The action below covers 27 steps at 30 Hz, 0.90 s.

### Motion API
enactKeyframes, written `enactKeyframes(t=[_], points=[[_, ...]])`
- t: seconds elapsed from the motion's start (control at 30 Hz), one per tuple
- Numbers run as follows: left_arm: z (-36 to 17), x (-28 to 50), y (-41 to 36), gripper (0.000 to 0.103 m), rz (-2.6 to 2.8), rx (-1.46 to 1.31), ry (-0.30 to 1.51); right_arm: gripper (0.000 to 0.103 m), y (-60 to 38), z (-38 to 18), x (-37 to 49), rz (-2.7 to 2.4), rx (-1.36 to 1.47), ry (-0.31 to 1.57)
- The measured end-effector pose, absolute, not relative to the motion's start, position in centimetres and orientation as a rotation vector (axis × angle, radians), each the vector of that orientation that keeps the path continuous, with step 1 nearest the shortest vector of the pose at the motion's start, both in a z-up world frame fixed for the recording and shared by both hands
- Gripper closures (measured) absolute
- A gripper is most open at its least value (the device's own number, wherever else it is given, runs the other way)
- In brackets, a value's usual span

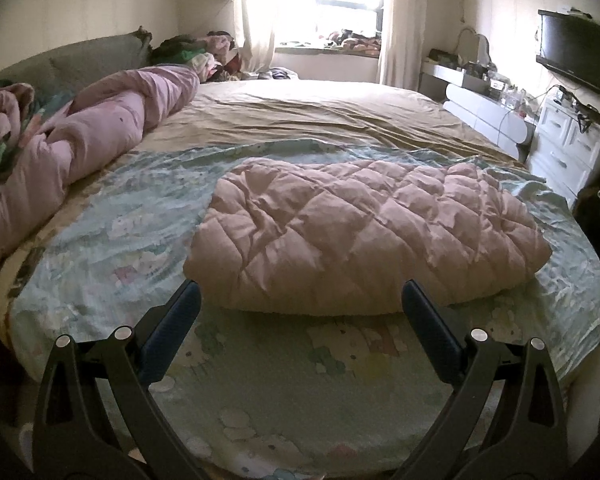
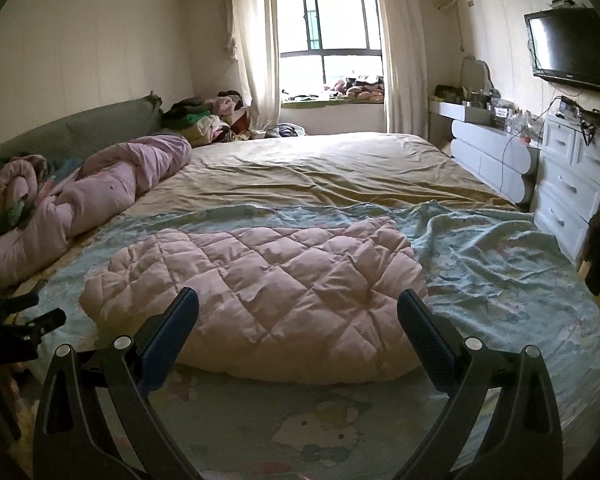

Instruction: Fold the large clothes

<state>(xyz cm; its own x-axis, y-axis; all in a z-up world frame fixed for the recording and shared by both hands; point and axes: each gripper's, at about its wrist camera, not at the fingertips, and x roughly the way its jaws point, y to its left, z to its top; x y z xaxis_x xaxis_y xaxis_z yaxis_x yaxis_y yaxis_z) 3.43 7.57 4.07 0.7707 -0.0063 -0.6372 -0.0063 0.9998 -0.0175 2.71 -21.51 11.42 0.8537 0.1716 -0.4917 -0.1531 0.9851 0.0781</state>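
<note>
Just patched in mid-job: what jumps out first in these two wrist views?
The pink quilted garment lies bundled in a puffy heap on the pale blue cartoon-print sheet at the near end of the bed. Both the left gripper and the right gripper hang wide open just short of it, holding nothing. A rumpled pink duvet sprawls along the bed's left side.
</note>
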Motion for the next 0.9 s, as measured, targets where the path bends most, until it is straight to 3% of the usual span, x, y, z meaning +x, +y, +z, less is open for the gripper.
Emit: enactKeyframes(t=[0.4,0.9], points=[[2.8,0.7,8.1,0.009,0.019,-0.066,0.653,0.004,-19.5,9.3,-0.1,0.133,-0.025,0.491],[-1.3,-0.5,7.5,0.009,0.006,-0.081,0.724,0.004,-17.7,3.7,-2.0,0.104,0.001,0.601]])
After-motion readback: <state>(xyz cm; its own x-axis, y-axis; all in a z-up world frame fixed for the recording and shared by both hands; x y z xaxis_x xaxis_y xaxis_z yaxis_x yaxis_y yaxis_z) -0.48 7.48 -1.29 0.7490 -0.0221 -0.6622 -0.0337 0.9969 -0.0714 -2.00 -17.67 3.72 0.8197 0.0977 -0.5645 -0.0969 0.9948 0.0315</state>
